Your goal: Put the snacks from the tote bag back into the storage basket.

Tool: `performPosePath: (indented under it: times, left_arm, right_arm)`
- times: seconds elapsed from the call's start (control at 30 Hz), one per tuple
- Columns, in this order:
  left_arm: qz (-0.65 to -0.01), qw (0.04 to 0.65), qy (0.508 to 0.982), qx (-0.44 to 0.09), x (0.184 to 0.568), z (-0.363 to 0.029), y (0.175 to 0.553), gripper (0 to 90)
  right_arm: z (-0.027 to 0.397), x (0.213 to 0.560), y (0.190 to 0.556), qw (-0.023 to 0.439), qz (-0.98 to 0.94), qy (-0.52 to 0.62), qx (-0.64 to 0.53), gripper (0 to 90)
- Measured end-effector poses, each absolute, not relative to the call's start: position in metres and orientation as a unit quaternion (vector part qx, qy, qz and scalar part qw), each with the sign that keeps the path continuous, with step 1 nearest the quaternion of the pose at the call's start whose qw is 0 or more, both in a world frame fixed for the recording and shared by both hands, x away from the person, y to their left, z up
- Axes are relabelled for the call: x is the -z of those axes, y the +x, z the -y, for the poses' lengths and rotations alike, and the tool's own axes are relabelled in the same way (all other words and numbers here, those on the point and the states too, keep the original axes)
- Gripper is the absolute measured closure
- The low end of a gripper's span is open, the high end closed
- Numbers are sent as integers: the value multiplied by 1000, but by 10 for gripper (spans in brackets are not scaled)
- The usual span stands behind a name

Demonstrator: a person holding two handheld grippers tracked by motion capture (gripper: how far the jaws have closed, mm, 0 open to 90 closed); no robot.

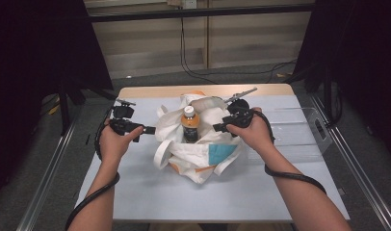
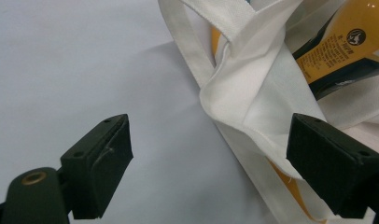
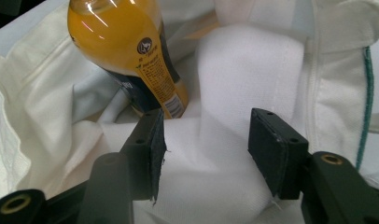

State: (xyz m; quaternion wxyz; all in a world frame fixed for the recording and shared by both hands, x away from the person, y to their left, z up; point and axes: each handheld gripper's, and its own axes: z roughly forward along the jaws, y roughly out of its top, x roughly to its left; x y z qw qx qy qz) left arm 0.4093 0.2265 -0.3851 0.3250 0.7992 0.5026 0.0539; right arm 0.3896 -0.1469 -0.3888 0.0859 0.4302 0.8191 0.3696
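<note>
Jaws, left: the left gripper [image 1: 148,130] stands with its jaws wide apart and nothing pressed between them; in the left gripper view [image 2: 208,154] the bag's edge lies across the gap nearer one pad, not pinched.
Jaws, right: the right gripper [image 1: 217,127] has its jaws parted about halfway; in the right gripper view [image 3: 206,144] a fold of white cloth sits between the pads, with a gap showing on each side, so the cloth is loose.
Left hand: the left hand [image 1: 114,142] holds its gripper at the bag's left side, jaws pointing toward the bag, just beside a strap.
Right hand: the right hand [image 1: 254,132] holds its gripper at the bag's right rim, jaws pointing inward toward the bottle.
Bag: a white cloth bag [image 1: 203,154] lies crumpled in the middle of the desk, its mouth open upward, with a teal patch on its near right side and orange lining showing at the bottom edge.
Straps: a white strap [image 2: 225,18] crosses another at the bag's left edge in the left gripper view.
Bottle: a bottle [image 1: 189,125] of orange drink with a white cap stands upright inside the bag, between the two grippers; its dark and yellow label [image 3: 152,70] shows close to the right gripper's jaws.
Desk: the pale grey desk [image 1: 150,192] carries the bag.
Tray: a clear plastic tray [image 1: 299,134] sits at the desk's right edge, beyond the right hand.
</note>
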Motion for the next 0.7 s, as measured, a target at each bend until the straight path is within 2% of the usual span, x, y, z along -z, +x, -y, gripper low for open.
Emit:
performPosePath:
  times: [0.7]
  left_arm:
    - [-511,315,797,-65,399,-247,392,115]
  right_arm:
    - [130,385,391,76,-825,416,-374,399]
